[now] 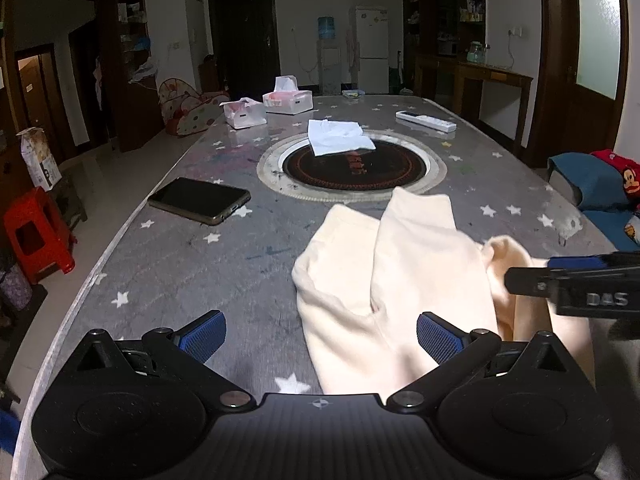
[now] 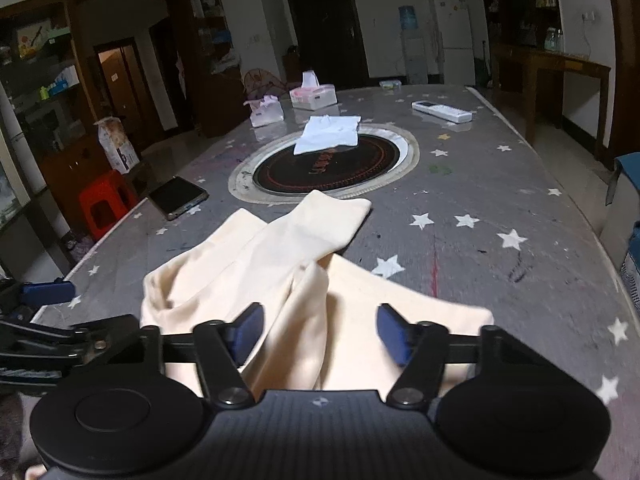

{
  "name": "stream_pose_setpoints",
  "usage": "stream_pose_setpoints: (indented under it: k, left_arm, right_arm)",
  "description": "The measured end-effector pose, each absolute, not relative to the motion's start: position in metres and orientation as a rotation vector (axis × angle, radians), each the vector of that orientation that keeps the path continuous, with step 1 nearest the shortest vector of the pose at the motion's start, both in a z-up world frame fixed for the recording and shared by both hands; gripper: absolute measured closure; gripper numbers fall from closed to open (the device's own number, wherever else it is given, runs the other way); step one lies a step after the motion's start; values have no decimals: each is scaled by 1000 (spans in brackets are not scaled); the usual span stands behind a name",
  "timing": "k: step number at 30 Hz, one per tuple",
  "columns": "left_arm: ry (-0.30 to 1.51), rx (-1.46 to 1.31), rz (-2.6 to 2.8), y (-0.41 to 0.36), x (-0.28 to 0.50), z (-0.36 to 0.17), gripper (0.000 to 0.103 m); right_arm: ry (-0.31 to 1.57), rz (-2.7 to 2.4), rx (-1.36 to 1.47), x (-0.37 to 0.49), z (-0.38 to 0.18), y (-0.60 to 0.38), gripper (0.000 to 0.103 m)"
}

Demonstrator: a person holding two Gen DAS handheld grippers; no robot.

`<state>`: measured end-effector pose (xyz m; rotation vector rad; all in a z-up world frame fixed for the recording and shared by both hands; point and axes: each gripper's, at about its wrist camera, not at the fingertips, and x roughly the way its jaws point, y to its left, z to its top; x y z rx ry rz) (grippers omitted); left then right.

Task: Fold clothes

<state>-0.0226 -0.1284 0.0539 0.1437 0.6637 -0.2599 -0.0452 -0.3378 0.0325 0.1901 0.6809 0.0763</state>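
Meanwhile, a cream garment [image 2: 280,280] lies half-gathered at the near end of a star-printed table [image 2: 500,184], between two hand-held grippers. Seen from the right wrist, the cloth sits at 12 o'clock from the right gripper [image 2: 320,332], whose blue pads are spread wide with a raised ridge of fabric running up between them; neither pad presses on the cloth, so it grips nothing. Seen from the left wrist, the left gripper [image 1: 320,334] is likewise wide apart, its right pad over the garment's near-left part, nothing clamped; the other tool comes in at 3 o'clock, level with a bunched lobe of fabric. One narrow section stretches flat toward 12 o'clock, its end just short of the round inset hob [image 1: 352,166]; another panel lies out toward 4 o'clock in the right view. A white cloth [image 1: 338,136], already a neat rectangle, rests across the hob's far rim. A phone [image 1: 199,200] lies at 10 o'clock, well apart. By these signs the cream piece looks partway through its folding, creased but not squared; whether it is being laid out or gathered in cannot be settled. Any next grasp would call for closing on one clean edge, not the ridge, and keeping the layers from dragging.
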Motion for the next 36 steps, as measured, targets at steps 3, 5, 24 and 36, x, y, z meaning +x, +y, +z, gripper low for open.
stream_pose_setpoints:
  k: [3, 5, 24, 36]
  left_arm:
    - [652, 153, -281, -133, -15, 58, 0]
    - [645, 165, -297, -139, -9, 61, 0]
    - [694, 294, -594, -261, 63, 49, 11]
    - [780, 359, -599, -309, 109, 10, 19]
  right_arm:
    - [681, 76, 203, -44, 31, -345, 63]
    - [681, 76, 212, -43, 30, -349, 78]
    - [699, 66, 295, -47, 11, -376, 100]
    - [709, 93, 306, -44, 4, -377, 96]
